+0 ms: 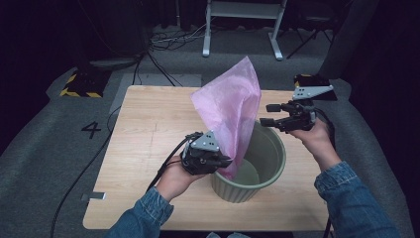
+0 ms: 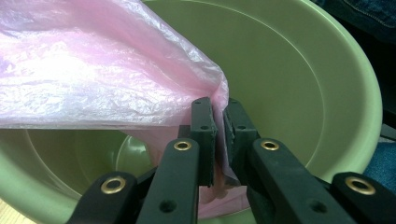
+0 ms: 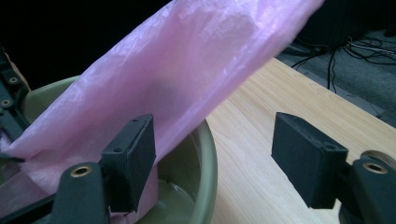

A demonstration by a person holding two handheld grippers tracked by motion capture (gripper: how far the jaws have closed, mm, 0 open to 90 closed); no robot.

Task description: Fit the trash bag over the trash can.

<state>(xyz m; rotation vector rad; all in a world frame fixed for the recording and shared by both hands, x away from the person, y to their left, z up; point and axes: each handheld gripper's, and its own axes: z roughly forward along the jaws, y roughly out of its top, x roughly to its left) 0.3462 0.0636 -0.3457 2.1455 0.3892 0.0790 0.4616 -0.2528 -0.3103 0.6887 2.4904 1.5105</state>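
Pink film, thin and crinkled, is what we are working: the bag (image 1: 232, 106) stands up out of the green bin (image 1: 270, 171), one corner pinched flat between the pressed-together fingers (image 2: 204, 135) of our left gripper (image 1: 218, 161), just at the bin's near rim; the rest billows above and beyond those fingers; our right gripper (image 1: 267, 114) has its fingers (image 3: 130, 158) spread wide with nothing between them, the film just beside one pad; we judge the bag nearly weightless, limp, slippery and easy to tear; best taken at its free edge, opposite the left pinch, with a broad flat grip, on the wooden table (image 1: 143, 134).
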